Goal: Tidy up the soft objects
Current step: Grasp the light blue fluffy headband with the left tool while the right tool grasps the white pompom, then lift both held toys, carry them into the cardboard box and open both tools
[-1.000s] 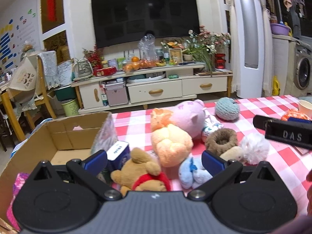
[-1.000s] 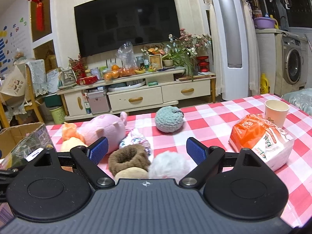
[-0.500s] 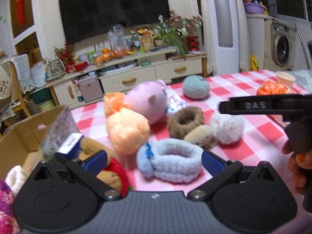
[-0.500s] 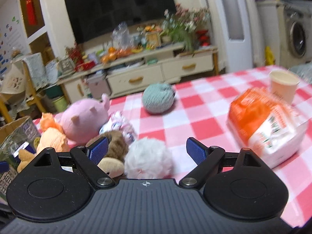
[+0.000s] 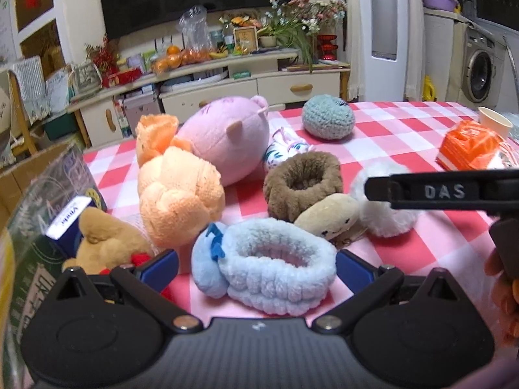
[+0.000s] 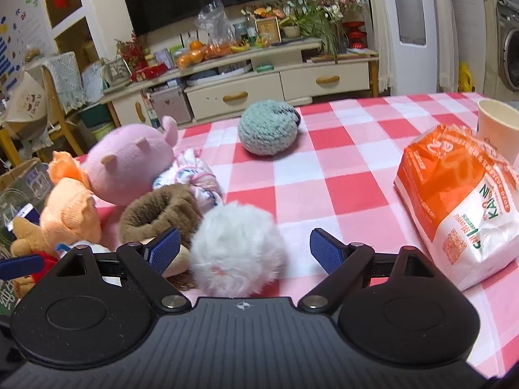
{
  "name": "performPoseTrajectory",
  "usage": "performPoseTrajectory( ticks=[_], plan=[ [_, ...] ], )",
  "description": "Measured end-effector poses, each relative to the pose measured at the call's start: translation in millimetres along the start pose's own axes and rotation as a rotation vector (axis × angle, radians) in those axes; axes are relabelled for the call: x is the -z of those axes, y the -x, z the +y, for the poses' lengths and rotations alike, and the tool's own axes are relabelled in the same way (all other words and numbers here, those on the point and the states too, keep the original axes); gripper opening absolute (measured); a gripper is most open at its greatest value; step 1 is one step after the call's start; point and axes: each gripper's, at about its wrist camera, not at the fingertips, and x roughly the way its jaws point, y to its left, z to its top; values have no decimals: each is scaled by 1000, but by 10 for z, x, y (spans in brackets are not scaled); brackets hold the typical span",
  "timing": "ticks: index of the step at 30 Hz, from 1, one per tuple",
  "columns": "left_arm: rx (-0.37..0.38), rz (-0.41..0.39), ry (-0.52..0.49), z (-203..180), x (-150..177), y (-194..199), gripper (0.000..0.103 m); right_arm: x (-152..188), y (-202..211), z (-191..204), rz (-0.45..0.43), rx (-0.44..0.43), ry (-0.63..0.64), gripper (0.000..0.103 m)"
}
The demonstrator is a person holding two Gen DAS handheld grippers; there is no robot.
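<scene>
- Red-and-white check cloth covers the table (image 6: 340, 178); the soft things crowd its left half, while broad bare squares lie open on the right between the pile and the orange bread bag (image 6: 454, 201).
- Pale blue fluffy headband (image 5: 272, 265) lies flat on the cloth between the spread pads of the left gripper (image 5: 256, 267); neither pad visibly presses it, so the jaws stand wide apart around it.
- White fluffy pompom (image 6: 236, 249) sits between the blue pads of the right gripper (image 6: 245, 251), nearer the left pad; its jaws too are wide apart, with open cloth on the right-pad side.
- Just behind the headband, a brown fluffy ring (image 5: 301, 188) and a small beige plush (image 5: 327, 218) touch each other, leaving little free room there.
- To the left, a peach plush (image 5: 178, 197) leans against the pink pig (image 5: 227, 142), and a tan bear with a red collar (image 5: 107, 243) lies close by the left pad.
- A grey-blue crocheted ball (image 6: 267, 128) rests alone near the far table edge, well apart from the pile.
- A cardboard box edge (image 5: 29, 162) shows at the far left, beside a crinkly plastic packet (image 5: 42, 201).
- A paper cup (image 6: 498, 126) stands behind the bread bag at the right edge.
</scene>
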Motion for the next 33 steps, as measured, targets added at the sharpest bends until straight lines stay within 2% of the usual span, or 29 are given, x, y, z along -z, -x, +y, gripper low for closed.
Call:
performPoseTrajectory(
  ticks=[7, 14, 17, 19, 23, 26, 31, 33],
  plan=[
    [17, 50, 44, 15, -52, -177, 102, 19, -183, -54, 54, -13, -6, 103],
    [45, 80, 87, 114, -76, -268, 97, 23, -216, -47, 48, -28, 0, 103],
    [50, 79, 71, 123, -85, -280, 94, 28, -238, -49, 54, -37, -5, 97],
    [50, 78, 67, 138, -95, -287, 90, 32, -261, -35, 61, -48, -6, 85],
    [59, 83, 68, 173, -114, -287, 84, 37, -265, 44, 57, -61, 28, 70],
    [64, 84, 69, 196, -114, -278, 75, 42, -264, 68, 51, -59, 46, 64],
    [76, 84, 100, 252, -102, -248, 50, 46, -226, 43, 35, -57, 44, 61],
    [83, 87, 116, 289, -93, -237, 47, 48, -193, 43, 22, -56, 41, 60]
  ],
)
